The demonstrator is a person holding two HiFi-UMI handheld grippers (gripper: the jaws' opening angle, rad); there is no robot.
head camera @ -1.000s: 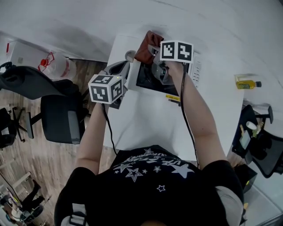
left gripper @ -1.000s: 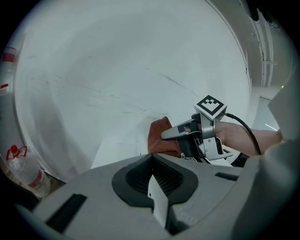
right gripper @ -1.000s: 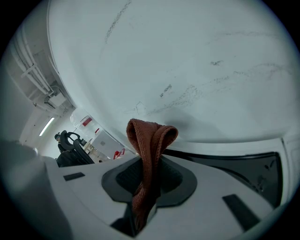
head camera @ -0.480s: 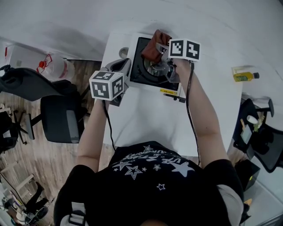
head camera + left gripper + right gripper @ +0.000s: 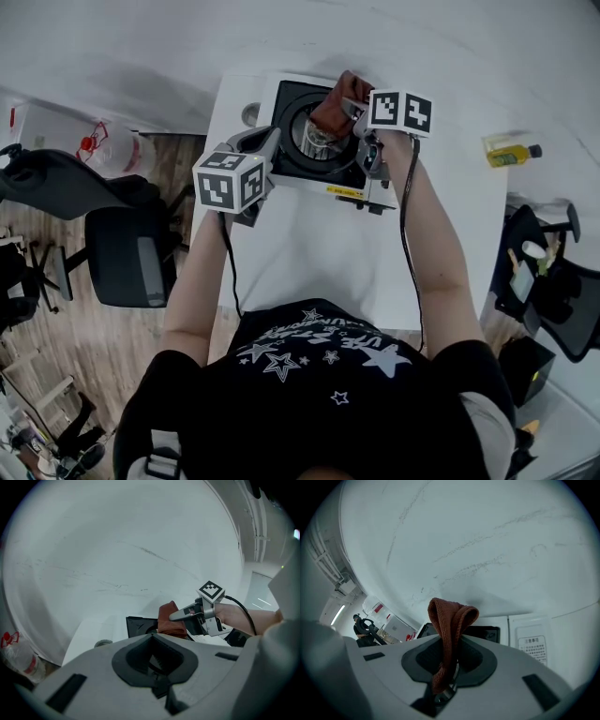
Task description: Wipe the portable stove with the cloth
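Pinching a rust-brown cloth (image 5: 334, 101) between its closed jaws, the right gripper (image 5: 351, 103) holds the fabric over the round burner of the stove (image 5: 284, 103), which sits at the far end of the white table (image 5: 319, 262). The cloth rises from the jaws in a folded loop. The left gripper (image 5: 266, 140) hangs just beside the stove's left edge, jaws together with nothing in them. A yellow strip label (image 5: 341, 191) runs along the stove's near edge, its print too small to read. In the right gripper view, a white sticker (image 5: 532, 648) on the stove's pale side panel carries lines of small characters I cannot make out. A bottle (image 5: 511, 153) of yellow liquid lies well apart at the table's right.
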